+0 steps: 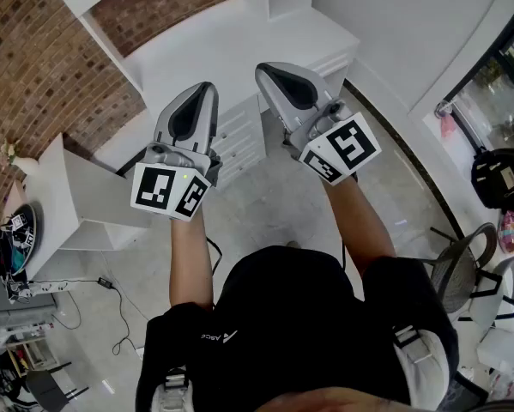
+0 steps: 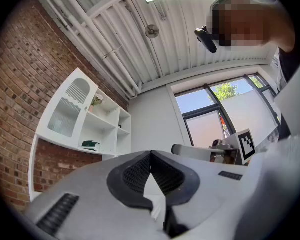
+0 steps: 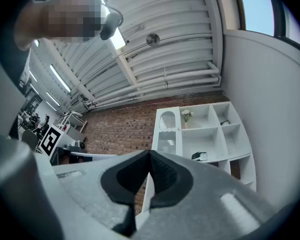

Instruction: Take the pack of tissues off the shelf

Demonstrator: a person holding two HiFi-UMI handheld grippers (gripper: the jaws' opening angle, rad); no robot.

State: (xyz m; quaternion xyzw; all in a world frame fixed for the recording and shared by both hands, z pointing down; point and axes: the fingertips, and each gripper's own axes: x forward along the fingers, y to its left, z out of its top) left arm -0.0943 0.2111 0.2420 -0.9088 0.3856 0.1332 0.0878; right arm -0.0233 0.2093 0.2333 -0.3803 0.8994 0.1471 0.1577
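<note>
The pack of tissues [image 2: 91,145], dark green and white, lies on a middle shelf of the white shelf unit [image 2: 79,116] against the brick wall. The right gripper view shows the same pack [image 3: 200,156] in an open compartment of the unit [image 3: 205,129]. Both grippers are held up in the air, well short of the shelf. My left gripper [image 2: 151,155] is shut with nothing between its jaws. My right gripper [image 3: 150,154] is shut and empty too. In the head view the left gripper [image 1: 207,87] and right gripper [image 1: 262,69] sit side by side above the white cabinet top [image 1: 231,41].
A brick wall [image 1: 33,67] runs along the left. White drawers [image 1: 239,136] are under the cabinet top. A cluttered desk [image 1: 16,239] and floor cables [image 1: 111,303] are at the left, a grey chair [image 1: 462,269] at the right. Large windows [image 2: 225,114] are beyond the left gripper.
</note>
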